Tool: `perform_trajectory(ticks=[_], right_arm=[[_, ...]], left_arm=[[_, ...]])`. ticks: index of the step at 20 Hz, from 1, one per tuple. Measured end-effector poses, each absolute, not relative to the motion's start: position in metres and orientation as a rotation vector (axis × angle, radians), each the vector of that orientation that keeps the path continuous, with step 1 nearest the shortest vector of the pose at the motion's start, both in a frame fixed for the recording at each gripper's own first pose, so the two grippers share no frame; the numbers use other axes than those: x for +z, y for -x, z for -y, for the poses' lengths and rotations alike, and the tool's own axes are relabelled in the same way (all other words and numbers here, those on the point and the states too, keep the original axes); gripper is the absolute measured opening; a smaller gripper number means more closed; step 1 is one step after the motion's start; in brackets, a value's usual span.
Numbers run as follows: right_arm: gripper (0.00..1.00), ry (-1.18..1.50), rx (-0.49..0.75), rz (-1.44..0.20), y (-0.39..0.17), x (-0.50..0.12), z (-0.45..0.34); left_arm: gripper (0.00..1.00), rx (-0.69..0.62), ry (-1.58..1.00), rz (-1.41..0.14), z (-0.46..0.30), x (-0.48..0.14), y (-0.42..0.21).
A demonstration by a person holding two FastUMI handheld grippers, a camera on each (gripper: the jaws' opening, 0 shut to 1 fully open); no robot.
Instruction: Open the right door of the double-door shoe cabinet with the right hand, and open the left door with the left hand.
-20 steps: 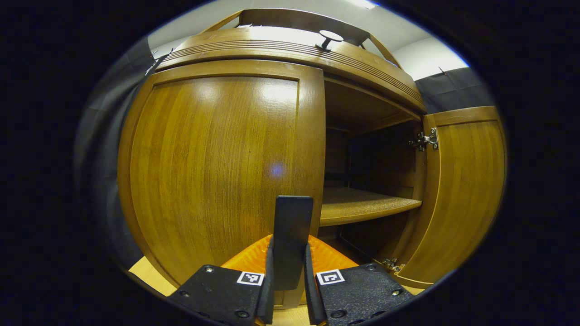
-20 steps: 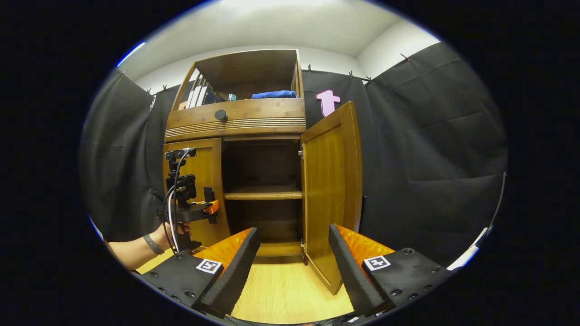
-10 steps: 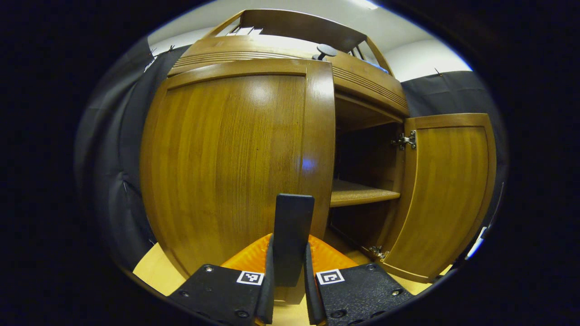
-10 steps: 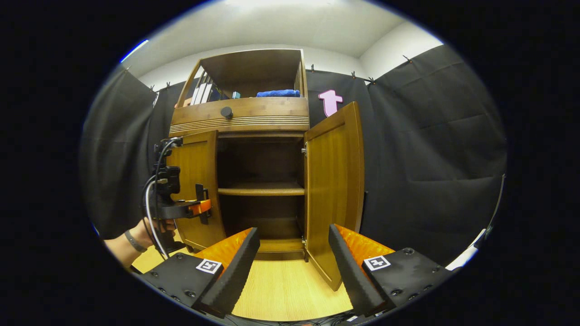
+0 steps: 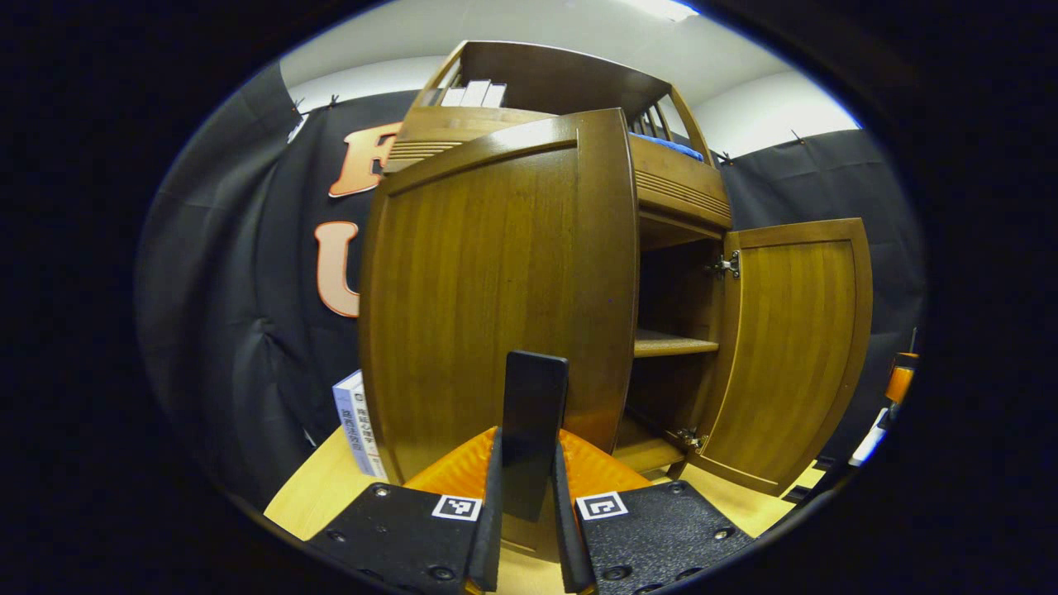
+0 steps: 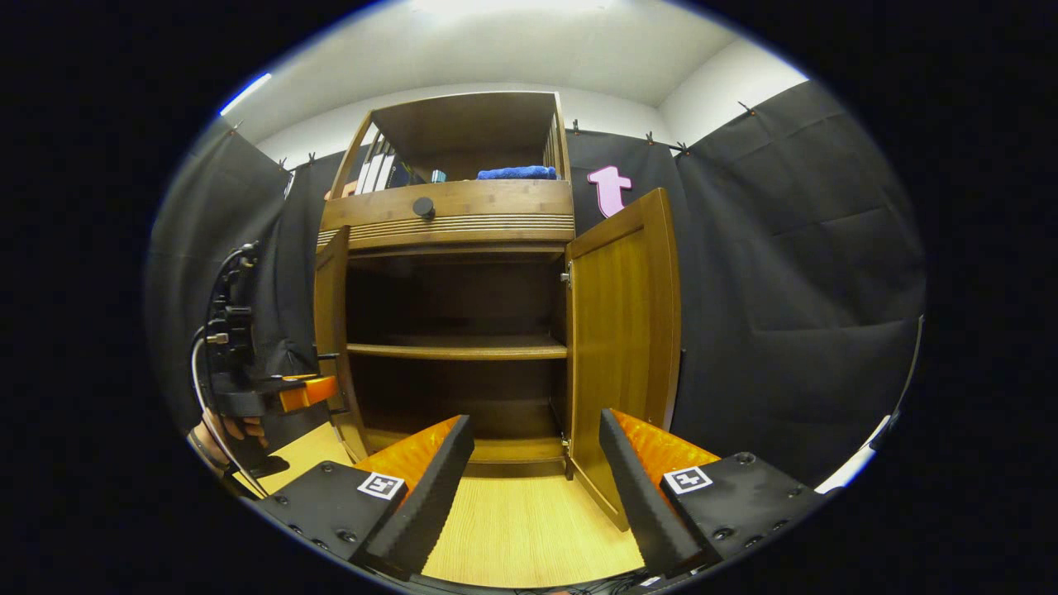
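Both doors stand ajar, left claw [image 5: 529, 529] clenched on left door's handle [image 5: 533, 430], right claw [image 6: 536, 487] released.

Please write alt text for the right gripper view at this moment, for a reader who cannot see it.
A wooden shoe cabinet stands with both doors swung open, the right door wide and the left door edge-on, showing a bare shelf inside. The right tool hangs open in front, holding nothing. At far left, a hand holds the left tool at the left door.

Both doors swung wide; cabinet mouth [image 6: 463, 306] open for entry. Shelf [image 6: 459, 349] splits interior. Book [image 5: 357, 423] beside left door [image 5: 496, 281].
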State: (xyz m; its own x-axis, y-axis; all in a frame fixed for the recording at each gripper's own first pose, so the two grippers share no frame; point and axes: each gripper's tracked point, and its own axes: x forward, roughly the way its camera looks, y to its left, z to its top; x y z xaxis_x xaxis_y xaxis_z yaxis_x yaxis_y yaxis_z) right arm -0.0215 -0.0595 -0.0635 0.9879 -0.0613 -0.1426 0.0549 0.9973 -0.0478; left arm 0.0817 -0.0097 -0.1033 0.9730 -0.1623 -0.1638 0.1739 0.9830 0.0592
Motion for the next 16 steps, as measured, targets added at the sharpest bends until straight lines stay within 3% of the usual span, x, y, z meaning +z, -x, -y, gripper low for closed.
perform_trajectory(ticks=[2, 3, 5, 7, 8, 9, 15, 16], right_arm=[[0.98, 0.040, -0.052, -0.143, 0.021, -0.064, 0.057], [0.94, 0.040, -0.048, -0.142, 0.022, -0.063, 0.055], [0.98, 0.040, -0.039, -0.142, 0.020, -0.064, 0.053], [0.98, 0.043, -0.031, -0.144, 0.018, -0.064, 0.050], [0.94, 0.043, -0.027, -0.143, 0.017, -0.065, 0.048], [1.00, 0.042, -0.023, -0.142, 0.016, -0.065, 0.046], [0.94, 0.026, 0.005, -0.146, 0.008, -0.067, 0.039], [0.98, 0.024, 0.007, -0.145, 0.008, -0.067, 0.039]], left_arm=[[0.28, -0.150, -0.063, -0.156, -0.009, -0.098, -0.068], [0.28, -0.142, -0.063, -0.152, -0.020, -0.093, -0.057], [0.27, -0.122, -0.070, -0.140, -0.035, -0.089, -0.049], [0.27, -0.083, -0.069, -0.117, -0.050, -0.086, -0.042], [0.23, -0.058, -0.068, -0.104, -0.060, -0.084, -0.039], [0.23, -0.038, -0.065, -0.095, -0.068, -0.083, -0.036], [0.14, -0.017, -0.055, -0.079, -0.102, -0.077, -0.029], [0.14, -0.007, -0.047, -0.086, -0.110, -0.078, -0.030]])
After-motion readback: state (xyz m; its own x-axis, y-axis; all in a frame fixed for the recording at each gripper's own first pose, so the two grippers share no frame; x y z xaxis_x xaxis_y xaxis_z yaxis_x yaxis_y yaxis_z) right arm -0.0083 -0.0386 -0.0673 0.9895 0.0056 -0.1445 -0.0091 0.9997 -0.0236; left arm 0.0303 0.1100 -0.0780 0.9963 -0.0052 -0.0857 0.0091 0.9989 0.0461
